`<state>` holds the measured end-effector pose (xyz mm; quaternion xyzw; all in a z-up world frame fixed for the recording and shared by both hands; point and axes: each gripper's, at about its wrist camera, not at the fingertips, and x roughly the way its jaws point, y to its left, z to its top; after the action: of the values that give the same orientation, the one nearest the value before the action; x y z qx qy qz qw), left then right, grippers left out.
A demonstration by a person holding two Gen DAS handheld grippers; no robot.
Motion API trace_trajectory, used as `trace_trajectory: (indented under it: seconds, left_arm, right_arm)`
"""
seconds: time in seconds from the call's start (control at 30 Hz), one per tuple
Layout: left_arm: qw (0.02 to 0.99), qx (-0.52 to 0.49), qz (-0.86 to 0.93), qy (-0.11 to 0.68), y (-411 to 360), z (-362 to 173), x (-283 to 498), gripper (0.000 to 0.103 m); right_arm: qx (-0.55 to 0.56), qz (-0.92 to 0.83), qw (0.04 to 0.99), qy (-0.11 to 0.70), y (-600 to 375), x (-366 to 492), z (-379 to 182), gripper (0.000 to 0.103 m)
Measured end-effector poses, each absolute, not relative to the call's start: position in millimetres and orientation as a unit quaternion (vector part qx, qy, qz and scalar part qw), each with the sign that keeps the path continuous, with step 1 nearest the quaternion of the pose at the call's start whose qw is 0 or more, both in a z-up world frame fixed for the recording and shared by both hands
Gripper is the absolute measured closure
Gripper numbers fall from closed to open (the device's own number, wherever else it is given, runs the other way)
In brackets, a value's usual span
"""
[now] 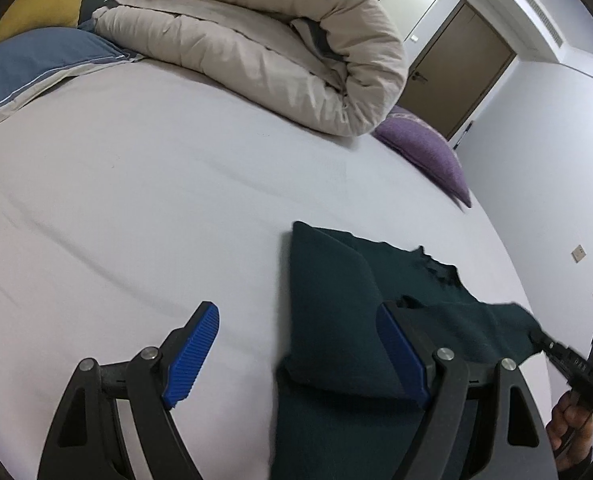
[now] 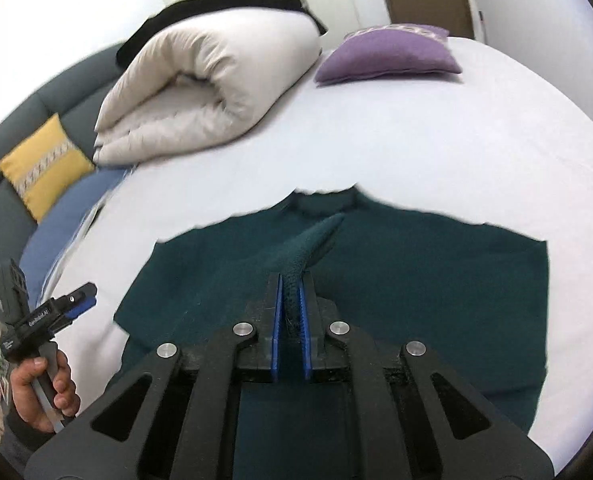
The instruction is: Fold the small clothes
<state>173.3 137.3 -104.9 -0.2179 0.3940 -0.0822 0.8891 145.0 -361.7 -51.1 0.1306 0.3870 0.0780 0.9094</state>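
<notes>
A dark green garment [image 2: 416, 280] lies spread on the white bed sheet [image 2: 376, 140]. My right gripper [image 2: 290, 296] is shut on a pinched ridge of its cloth, lifted a little off the bed. In the left wrist view the garment [image 1: 336, 300] has one side folded over, and the right gripper [image 1: 536, 336] holds its far right edge. My left gripper [image 1: 296, 316] stands open over the garment's left edge, with nothing pressed between its blue pads [image 1: 194, 356]. In the right wrist view, a hand [image 2: 44, 392] holds the left gripper [image 2: 82, 300] at the lower left.
A rolled beige duvet [image 1: 256, 40] lies at the back of the bed. A purple cushion [image 1: 428, 152] sits beside it near the bed's edge. A yellow cushion [image 2: 44, 172] and a blue pillow [image 1: 36, 64] lie on the other side. A brown door [image 1: 460, 68] is behind.
</notes>
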Motion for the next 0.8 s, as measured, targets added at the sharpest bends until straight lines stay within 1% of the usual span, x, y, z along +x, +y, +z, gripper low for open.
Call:
trace_trajectory:
  seconds: [0.07, 0.2, 0.27, 0.33, 0.37, 0.47, 0.63, 0.8]
  left_arm:
    - [0.888, -0.200, -0.074, 0.408, 131, -111, 187, 0.022]
    - [0.883, -0.160, -0.060, 0.436, 113, -127, 210, 0.022]
    - [0.880, -0.161, -0.060, 0.443, 110, -133, 218, 0.022]
    - [0.877, -0.164, -0.064, 0.446, 108, -138, 223, 0.022]
    - [0.874, -0.164, -0.066, 0.452, 106, -142, 226, 0.022]
    - [0.872, -0.152, -0.062, 0.461, 99, -151, 232, 0.023]
    - [0.870, -0.176, -0.063, 0.456, 104, -152, 231, 0.023]
    - [0.867, -0.202, -0.071, 0.450, 111, -151, 230, 0.023]
  right_arm:
    - [0.140, 0.061, 0.905, 0.397, -382, 151, -72, 0.096]
    - [0.153, 0.052, 0.878, 0.451, -398, 156, -119, 0.096]
    - [0.157, 0.058, 0.880, 0.444, -397, 148, -124, 0.096]
    - [0.152, 0.079, 0.900, 0.401, -390, 136, -111, 0.096]
    - [0.132, 0.096, 0.915, 0.369, -379, 129, -95, 0.096]
    - [0.065, 0.123, 0.931, 0.337, -344, 130, -61, 0.096]
    - [0.049, 0.180, 0.938, 0.293, -295, 144, 5, 0.097]
    - [0.026, 0.227, 0.947, 0.225, -250, 150, 85, 0.097]
